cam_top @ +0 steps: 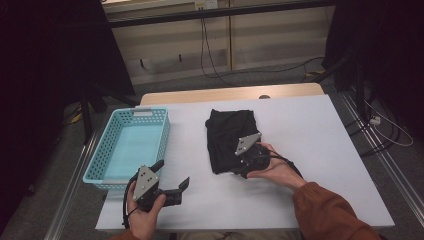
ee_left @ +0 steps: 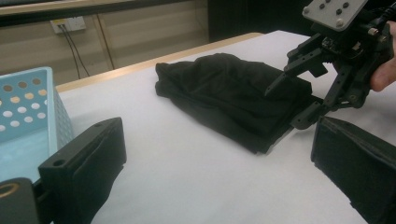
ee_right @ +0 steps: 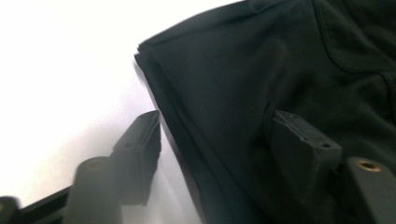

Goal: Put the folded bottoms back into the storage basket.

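While scanning from the left edge of the table point(cam_top: 320, 145), meets the blue basket point(cam_top: 137, 112) first, hanging a little over that edge, long side running front to back, perforated wall seen close in the left gripper view point(ee_left: 28, 107). Just off its near right corner, finds the left gripper point(cam_top: 173, 172) in the left hand point(cam_top: 145, 210), near the front edge, close beside the basket rim. Jaws released, spread wide, nothing between them but bare white tabletop point(ee_left: 219, 177). Plenty of clear surface ahead of it, all the way across to the cloth.

Moving right, reaches the black folded cloth point(cam_top: 227, 135) at mid-table, well apart from the basket, a broad white lane between the two. Far edge short of the table's back edge, layered folded edges facing the front point(ee_left: 233, 98).

At the cloth's near right corner, picks up the right gripper point(cam_top: 245, 162) in the right hand point(cam_top: 277, 170). Jaws parted and straddling the cloth's edge: one above the fabric, the other down at table level by the fold point(ee_left: 284, 108). Up close point(ee_right: 219, 158), one jaw over the black cloth point(ee_right: 243, 70), the other on white table beside the stacked edge. Not clamped, no pinch visible yet.

Right of that hand, open tabletop out to the right edge and both right corners.
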`<state>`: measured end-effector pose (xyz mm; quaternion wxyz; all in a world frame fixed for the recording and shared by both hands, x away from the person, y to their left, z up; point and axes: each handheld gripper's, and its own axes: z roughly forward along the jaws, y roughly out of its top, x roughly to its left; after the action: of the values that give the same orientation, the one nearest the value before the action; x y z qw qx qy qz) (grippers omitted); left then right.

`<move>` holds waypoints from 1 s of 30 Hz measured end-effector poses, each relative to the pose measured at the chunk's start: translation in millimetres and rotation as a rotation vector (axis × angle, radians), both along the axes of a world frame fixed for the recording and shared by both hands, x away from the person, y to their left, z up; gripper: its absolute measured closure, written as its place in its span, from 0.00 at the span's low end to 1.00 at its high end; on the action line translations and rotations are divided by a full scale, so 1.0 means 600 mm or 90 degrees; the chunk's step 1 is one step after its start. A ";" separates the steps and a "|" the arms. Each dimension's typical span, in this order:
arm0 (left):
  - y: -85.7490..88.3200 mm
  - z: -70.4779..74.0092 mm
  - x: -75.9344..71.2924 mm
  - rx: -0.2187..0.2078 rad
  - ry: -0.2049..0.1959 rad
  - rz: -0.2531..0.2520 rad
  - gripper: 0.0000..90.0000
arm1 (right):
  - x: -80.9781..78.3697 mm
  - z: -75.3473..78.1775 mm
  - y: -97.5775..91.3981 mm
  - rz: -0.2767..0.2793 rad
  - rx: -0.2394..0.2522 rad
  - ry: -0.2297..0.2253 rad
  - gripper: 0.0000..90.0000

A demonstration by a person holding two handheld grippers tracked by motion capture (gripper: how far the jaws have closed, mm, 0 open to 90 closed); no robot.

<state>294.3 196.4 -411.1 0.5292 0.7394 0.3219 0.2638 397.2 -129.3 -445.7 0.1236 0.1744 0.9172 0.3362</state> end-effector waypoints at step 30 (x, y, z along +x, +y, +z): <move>0.001 -0.003 -0.010 0.013 0.003 0.005 0.04 | 0.004 -0.008 0.009 0.057 -0.051 -0.086 0.86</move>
<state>288.4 197.1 -412.8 0.5196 0.7442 0.3234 0.2677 399.4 -124.0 -450.2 0.1767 0.1049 0.9265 0.3153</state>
